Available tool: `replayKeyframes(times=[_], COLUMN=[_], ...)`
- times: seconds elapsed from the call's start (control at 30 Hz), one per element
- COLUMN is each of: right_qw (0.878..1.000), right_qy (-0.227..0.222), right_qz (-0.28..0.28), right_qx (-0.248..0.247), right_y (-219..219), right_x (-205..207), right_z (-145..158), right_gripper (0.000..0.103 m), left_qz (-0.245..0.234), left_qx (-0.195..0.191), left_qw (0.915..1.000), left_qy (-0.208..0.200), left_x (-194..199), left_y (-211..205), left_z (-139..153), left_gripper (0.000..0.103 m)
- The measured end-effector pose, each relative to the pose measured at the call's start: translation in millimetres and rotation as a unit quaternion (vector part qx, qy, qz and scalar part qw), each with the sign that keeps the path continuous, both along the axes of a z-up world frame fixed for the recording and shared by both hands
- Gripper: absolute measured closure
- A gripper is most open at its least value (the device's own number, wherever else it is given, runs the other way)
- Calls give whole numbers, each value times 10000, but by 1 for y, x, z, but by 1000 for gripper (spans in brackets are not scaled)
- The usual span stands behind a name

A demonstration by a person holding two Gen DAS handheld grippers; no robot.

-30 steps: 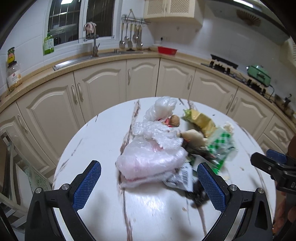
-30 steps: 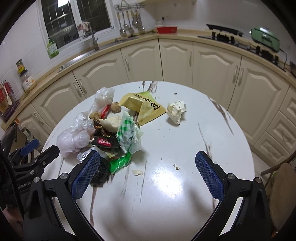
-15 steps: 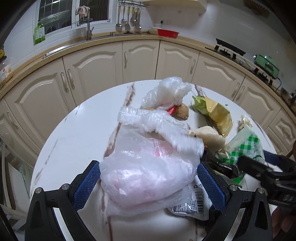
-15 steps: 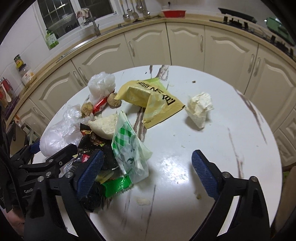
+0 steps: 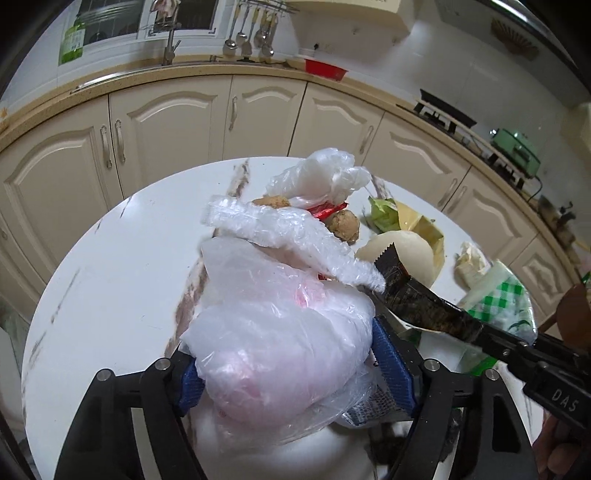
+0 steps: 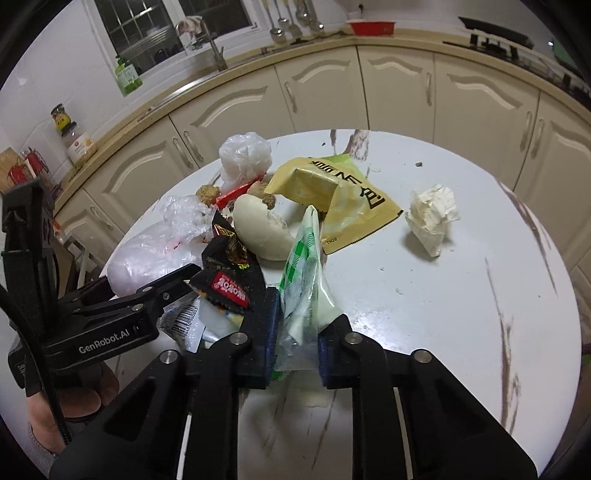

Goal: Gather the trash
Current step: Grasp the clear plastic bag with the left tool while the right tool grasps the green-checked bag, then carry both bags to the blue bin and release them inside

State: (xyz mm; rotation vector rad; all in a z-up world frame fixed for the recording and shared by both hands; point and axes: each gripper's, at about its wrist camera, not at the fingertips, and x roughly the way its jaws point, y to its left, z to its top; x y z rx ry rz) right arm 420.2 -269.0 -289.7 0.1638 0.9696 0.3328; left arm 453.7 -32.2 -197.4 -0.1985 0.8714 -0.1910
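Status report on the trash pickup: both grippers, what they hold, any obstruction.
Left gripper just closed on pink-white plastic bag. Right gripper just closed on green-checked bag. Black wrapper crowds between them.

Both wrist views close, angled down, sharing table (image 5: 110,280) trash.

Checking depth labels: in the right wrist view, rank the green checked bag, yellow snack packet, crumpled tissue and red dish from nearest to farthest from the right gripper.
1. Green checked bag: pinched in the right gripper.
2. Yellow snack packet: mid-table, just beyond.
3. Crumpled tissue: off to the right, roughly as far as the packet; too close to call.
4. Red dish: on the back counter.
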Motion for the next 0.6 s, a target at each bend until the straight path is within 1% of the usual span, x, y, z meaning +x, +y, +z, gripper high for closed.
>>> replayKeyframes(times=[0.07,0.33,0.53,0.6], right_qw=[10000,9982,9947,9941], right_qy=[-49,-262,-557,-609], right_qz=[-55,-383,-593,-647], right_qx=[-52,-383,-634,-630], right_y=[-4,-25,-41,-47], right_x=[-4,-32,-57,-63], right_z=[4,24,47,53], right_gripper=[87,88,89,89], left_qz=[19,93,66,35], left_qx=[-5,151,201,199], left_qw=[10000,9989,9979,9973], left_qy=[-61,-425,-616,-704], left_x=[-2,-40,-75,-87], left_y=[7,25,18,12], left_z=[2,12,23,29], left_gripper=[30,31,31,31])
